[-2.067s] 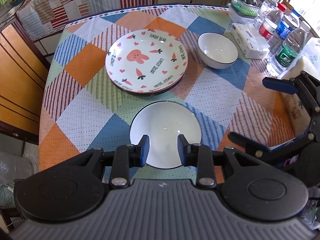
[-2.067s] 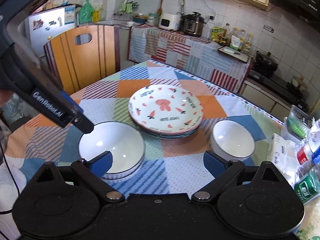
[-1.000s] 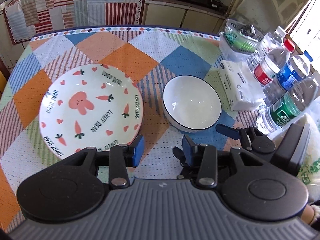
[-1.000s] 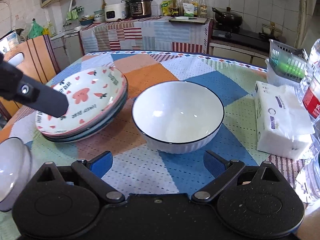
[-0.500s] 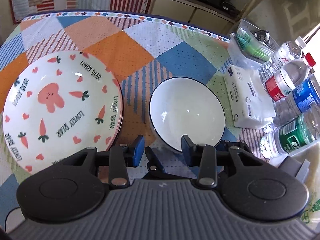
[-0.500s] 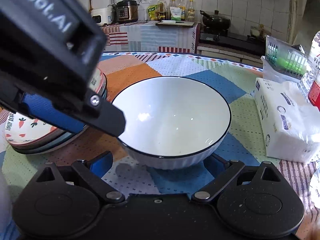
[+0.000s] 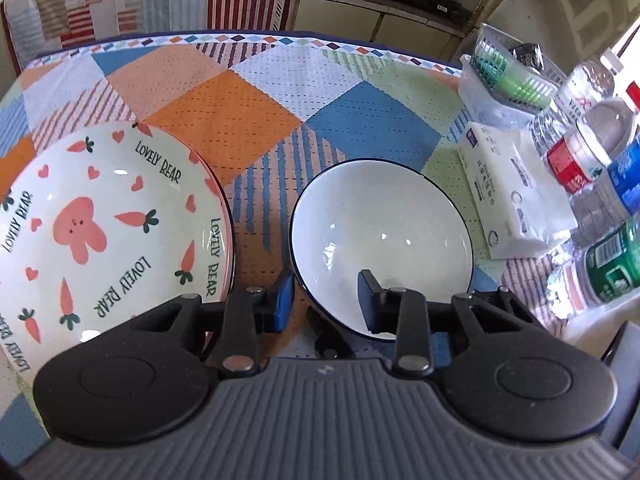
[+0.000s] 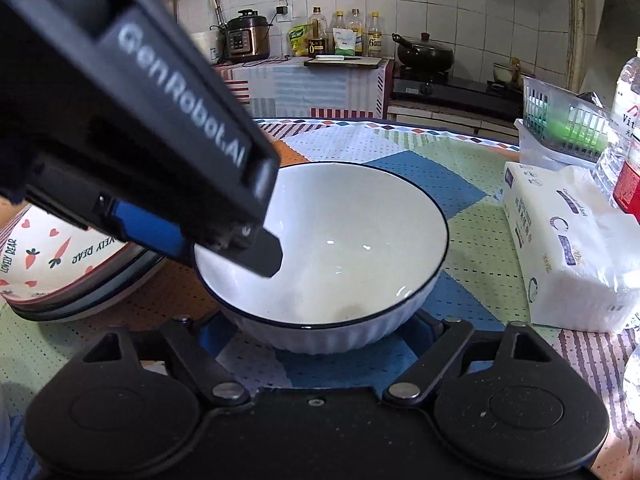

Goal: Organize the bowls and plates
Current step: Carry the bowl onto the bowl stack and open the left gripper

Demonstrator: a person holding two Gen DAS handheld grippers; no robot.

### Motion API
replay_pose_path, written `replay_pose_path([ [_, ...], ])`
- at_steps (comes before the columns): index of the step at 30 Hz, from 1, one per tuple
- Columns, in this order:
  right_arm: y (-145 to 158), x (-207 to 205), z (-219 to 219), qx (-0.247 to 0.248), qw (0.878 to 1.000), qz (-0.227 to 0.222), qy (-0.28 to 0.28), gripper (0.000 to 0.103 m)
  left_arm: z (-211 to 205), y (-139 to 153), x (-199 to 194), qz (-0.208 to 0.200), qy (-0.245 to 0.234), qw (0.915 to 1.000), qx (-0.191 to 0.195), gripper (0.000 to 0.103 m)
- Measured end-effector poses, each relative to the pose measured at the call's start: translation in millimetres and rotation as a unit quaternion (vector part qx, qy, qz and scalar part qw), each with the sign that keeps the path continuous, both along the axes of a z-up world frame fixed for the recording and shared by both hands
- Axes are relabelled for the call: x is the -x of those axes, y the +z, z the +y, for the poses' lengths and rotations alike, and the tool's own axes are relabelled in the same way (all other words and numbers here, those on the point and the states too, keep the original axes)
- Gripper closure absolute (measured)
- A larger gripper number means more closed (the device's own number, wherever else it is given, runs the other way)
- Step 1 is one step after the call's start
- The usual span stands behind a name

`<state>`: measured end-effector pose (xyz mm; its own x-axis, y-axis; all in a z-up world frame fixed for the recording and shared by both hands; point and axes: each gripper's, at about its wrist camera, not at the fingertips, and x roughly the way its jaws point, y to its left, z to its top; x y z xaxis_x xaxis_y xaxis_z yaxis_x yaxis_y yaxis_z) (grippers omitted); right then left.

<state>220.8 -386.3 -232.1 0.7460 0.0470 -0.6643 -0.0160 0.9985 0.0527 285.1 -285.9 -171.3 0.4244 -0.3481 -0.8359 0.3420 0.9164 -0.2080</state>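
1. White bowl (image 7: pixel 382 236) sits on the table (image 7: pixel 248 120), just right of the plates (image 7: pixel 100 224).
2. Left gripper (image 7: pixel 325 300) straddles its near rim, closing — not yet pinching.
3. Right gripper (image 8: pixel 316 328) flanks its base, closing, contact unclear.

Black left tool (image 7: pixel 325 300), blue pads (image 7: pixel 283 302), silver screws, apparently "GenRobot.AI" lettering

The left wrist camera looks steeply down along its jaws, close over the near rim of a white bowl (image 7: pixel 382 236), toward the table's (image 7: pixel 224 108) far edge. The right wrist camera sits lower, facing the tiled kitchen wall (image 8: pixel 480 4). Both views share the bowl, carrot-print plate (image 7: pixel 100 224) and tissue pack (image 7: pixel 516 196).
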Motion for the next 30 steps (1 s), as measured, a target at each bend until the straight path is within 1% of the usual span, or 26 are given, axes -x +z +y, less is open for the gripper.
replay_pose_path([
  [1, 1, 1, 0, -0.008, 1.0, 0.002, -0.002, 0.017, -1, 0, 1, -0.007, -0.003, 0.9999, -0.012, 0.078],
  [3, 1, 3, 2, -0.012, 1.0, 0.003, -0.006, 0.017, -3, -1, 2, -0.008, -0.009, 0.9993, -0.034, 0.085],
  [4, 0, 4, 4, -0.006, 1.0, 0.003, -0.007, 0.017, -3, 0, 3, -0.007, -0.015, 0.9991, -0.039, 0.086],
  [7, 1, 9, 8, -0.005, 1.0, 0.005, -0.007, 0.017, -1, 5, 7, -0.001, -0.044, 0.9975, -0.055, 0.087],
  [9, 2, 13, 8, -0.014, 1.0, 0.007, -0.012, 0.017, 1, 9, 11, 0.006, -0.058, 0.997, -0.052, 0.086],
  [12, 3, 18, 6, -0.032, 0.999, 0.007, -0.015, 0.017, 1, 15, 19, -0.002, -0.07, 0.9957, -0.061, 0.086],
  [15, 5, 22, 6, -0.038, 0.999, -0.002, -0.016, 0.017, 2, 22, 28, -0.012, -0.078, 0.9946, -0.068, 0.086],
  [20, 16, 34, 10, -0.046, 0.999, -0.018, -0.017, 0.017, 10, 40, 42, -0.022, -0.077, 0.9952, -0.056, 0.086],
  [25, 33, 47, 13, -0.034, 0.998, -0.042, -0.02, 0.017, 16, 60, 51, -0.031, -0.084, 0.9951, -0.043, 0.086],
  [30, 55, 59, 18, -0.022, 0.998, -0.057, -0.014, 0.017, 22, 82, 68, -0.052, -0.088, 0.9938, -0.044, 0.086],
])
